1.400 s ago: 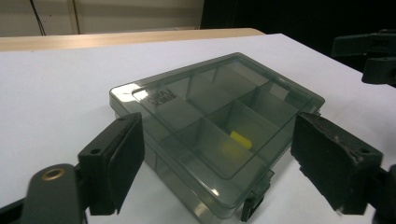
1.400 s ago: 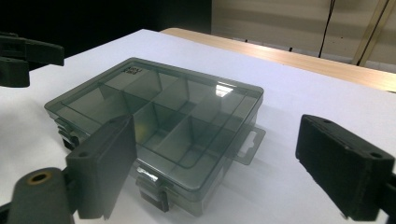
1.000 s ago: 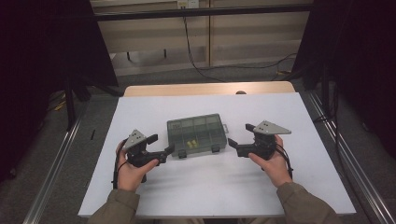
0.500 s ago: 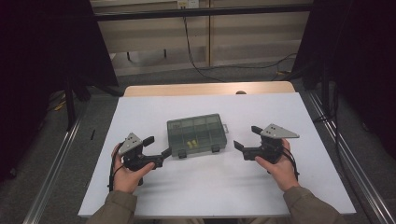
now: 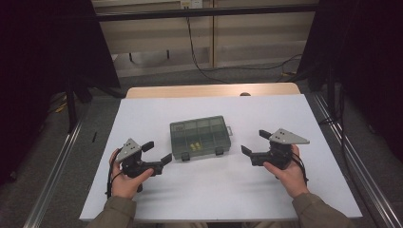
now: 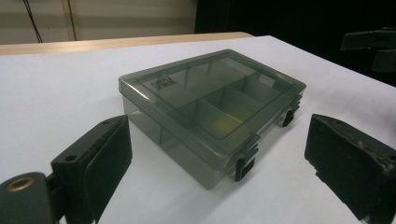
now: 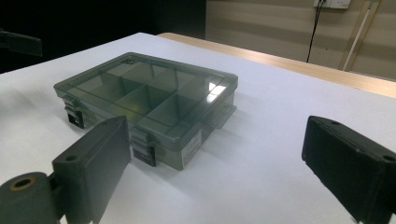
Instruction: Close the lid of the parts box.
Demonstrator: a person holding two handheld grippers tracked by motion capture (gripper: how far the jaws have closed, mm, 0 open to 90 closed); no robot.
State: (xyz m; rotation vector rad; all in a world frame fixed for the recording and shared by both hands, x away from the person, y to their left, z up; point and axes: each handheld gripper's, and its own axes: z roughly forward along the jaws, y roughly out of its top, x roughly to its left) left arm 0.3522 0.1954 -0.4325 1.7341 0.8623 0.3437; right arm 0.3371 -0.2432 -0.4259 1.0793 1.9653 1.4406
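At frame centre, high view: closed compartment box point(image 5: 200, 137) on white table point(image 5: 142, 118), between left gripper point(image 5: 158, 153) and right gripper point(image 5: 253, 142), both gaping, empty, left's jaws just opening | left gripper view: 2 front latches point(image 6: 245, 164) | right gripper view: smooth rigid plastic, probably light, slippery; grip short side walls.
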